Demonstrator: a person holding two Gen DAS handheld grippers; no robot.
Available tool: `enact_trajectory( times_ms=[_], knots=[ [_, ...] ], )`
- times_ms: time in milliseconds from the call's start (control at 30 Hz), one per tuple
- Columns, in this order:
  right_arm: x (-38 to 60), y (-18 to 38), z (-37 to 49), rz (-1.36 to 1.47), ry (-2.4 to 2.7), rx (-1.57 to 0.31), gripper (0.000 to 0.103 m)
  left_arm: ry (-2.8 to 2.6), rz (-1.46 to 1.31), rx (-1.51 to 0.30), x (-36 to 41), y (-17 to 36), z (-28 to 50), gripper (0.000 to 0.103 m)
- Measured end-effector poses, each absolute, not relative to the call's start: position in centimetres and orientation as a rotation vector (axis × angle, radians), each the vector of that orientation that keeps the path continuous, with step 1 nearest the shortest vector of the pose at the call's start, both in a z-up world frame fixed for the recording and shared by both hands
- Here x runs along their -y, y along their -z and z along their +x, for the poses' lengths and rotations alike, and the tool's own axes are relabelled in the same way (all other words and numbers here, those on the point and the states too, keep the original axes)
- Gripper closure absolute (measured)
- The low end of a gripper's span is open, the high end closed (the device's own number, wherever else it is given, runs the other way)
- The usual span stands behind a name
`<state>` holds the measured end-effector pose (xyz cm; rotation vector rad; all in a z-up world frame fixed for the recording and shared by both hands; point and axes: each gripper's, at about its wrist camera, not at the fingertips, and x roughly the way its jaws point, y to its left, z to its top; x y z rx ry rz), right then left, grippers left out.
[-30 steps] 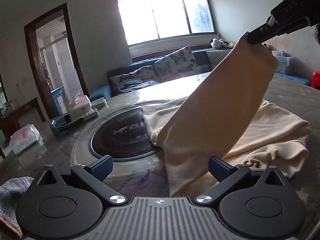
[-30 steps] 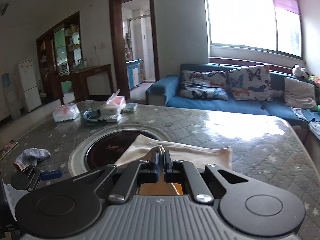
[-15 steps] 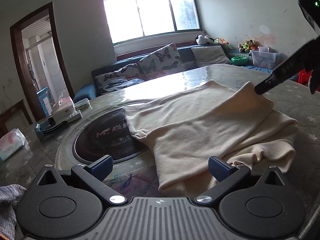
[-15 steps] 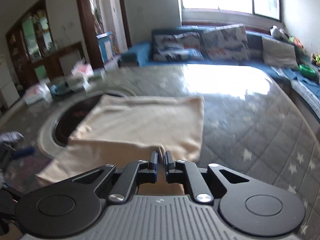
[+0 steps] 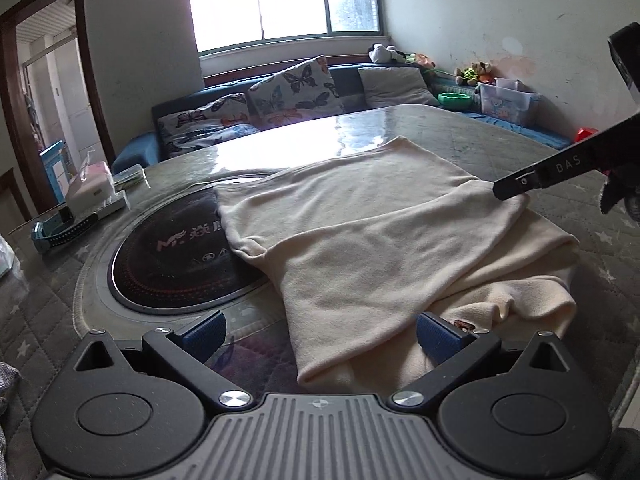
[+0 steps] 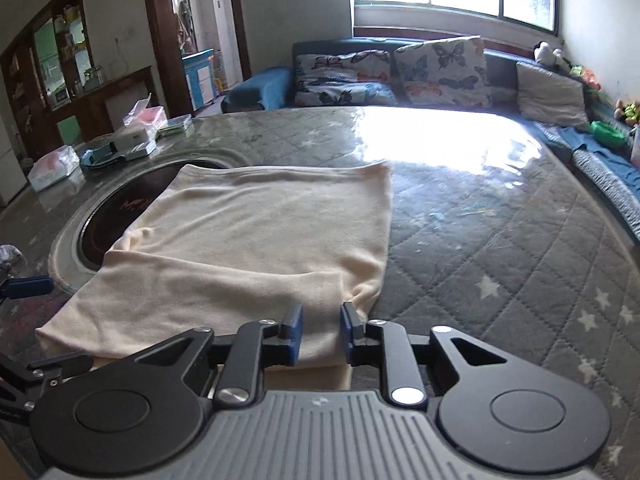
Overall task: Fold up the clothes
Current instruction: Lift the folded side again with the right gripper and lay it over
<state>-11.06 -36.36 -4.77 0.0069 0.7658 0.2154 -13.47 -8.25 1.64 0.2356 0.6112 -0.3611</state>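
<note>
A cream garment [image 5: 360, 220] lies on the quilted table, one layer folded flat over the rest, with bunched folds near the front right. My left gripper [image 5: 320, 330] stands open just before the garment's near edge, touching nothing. In the right wrist view the garment [image 6: 260, 232] spreads out ahead, and my right gripper [image 6: 320, 320] has its jaws opening, the near edge of the folded layer lying loose between the blue pads. The left wrist view shows the right gripper [image 5: 508, 188] low at the fold's right corner.
A round black hotplate [image 5: 172, 256] is set into the table [image 6: 500, 260] and lies partly under the garment. A tissue box [image 5: 90, 190] and a blue strap [image 5: 56, 228] sit at the far left. A grey cloth [image 5: 6, 384] lies at the left edge. A sofa [image 6: 360, 76] runs behind.
The right gripper came down with the lifted layer and laid it flat over the garment, then its jaws parted. The left gripper stayed open in about the same place.
</note>
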Motion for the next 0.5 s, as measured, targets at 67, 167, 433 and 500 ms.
enact_trajectory(
  times_ms=[67, 167, 433, 500],
  knots=[
    [36.46, 4.71, -11.07, 0.001, -0.211, -0.771, 0.082, 0.370, 0.247, -0.611, 8.35, -1.48, -13.67, 0.000],
    [36.56, 4.87, -11.10, 0.005, -0.214, -0.782, 0.082, 0.376, 0.268, -0.607, 8.57, -1.34, -13.92, 0.000],
    [36.82, 3.95, -11.59, 0.022, -0.215, -0.764, 0.097, 0.400, 0.277, -0.586, 8.71, -1.77, -14.09, 0.000],
    [37.30, 4.16, -11.52, 0.053, -0.221, -0.777, 0.084, 0.411, 0.291, -0.578, 8.85, -1.70, -14.22, 0.000]
  ],
)
